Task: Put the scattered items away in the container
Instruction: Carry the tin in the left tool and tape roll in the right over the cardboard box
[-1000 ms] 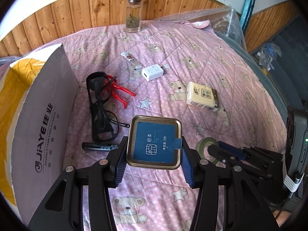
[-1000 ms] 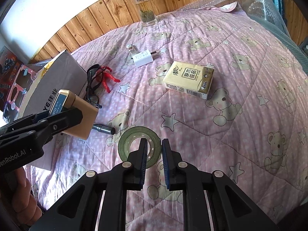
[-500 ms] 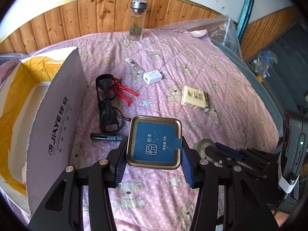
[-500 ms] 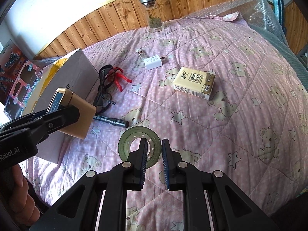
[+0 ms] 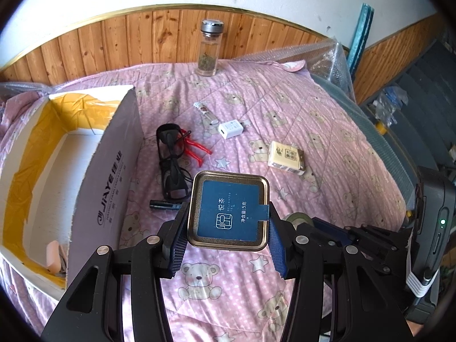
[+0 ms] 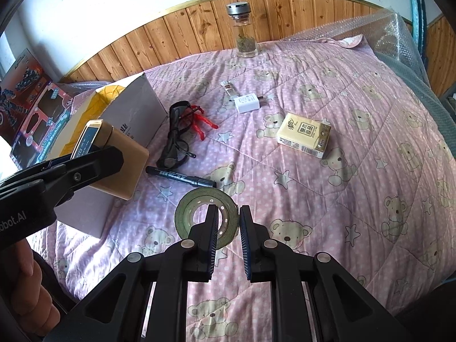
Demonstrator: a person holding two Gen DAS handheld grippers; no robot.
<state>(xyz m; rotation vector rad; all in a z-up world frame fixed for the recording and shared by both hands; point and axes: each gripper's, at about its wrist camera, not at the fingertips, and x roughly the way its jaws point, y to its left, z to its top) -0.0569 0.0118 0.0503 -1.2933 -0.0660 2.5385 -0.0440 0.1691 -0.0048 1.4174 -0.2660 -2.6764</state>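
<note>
Here, left hand-held gripper (image 5: 226, 239) pinching tea tin (image 5: 229, 209), beside cardboard box (image 5: 105, 176).

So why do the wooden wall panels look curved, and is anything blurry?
Left wrist view: fisheye lens bows the wooden wall panelling and blackens the corners; the gold square tin stays sharp. Right wrist view: same bowing, daylight soft, the green tape roll crisp, no glare.

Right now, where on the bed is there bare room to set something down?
Free: the quilt right of the tissue pack, and the near stretch below the tape roll. Crowded: beside the box, where glasses, marker and charger lie.
</note>
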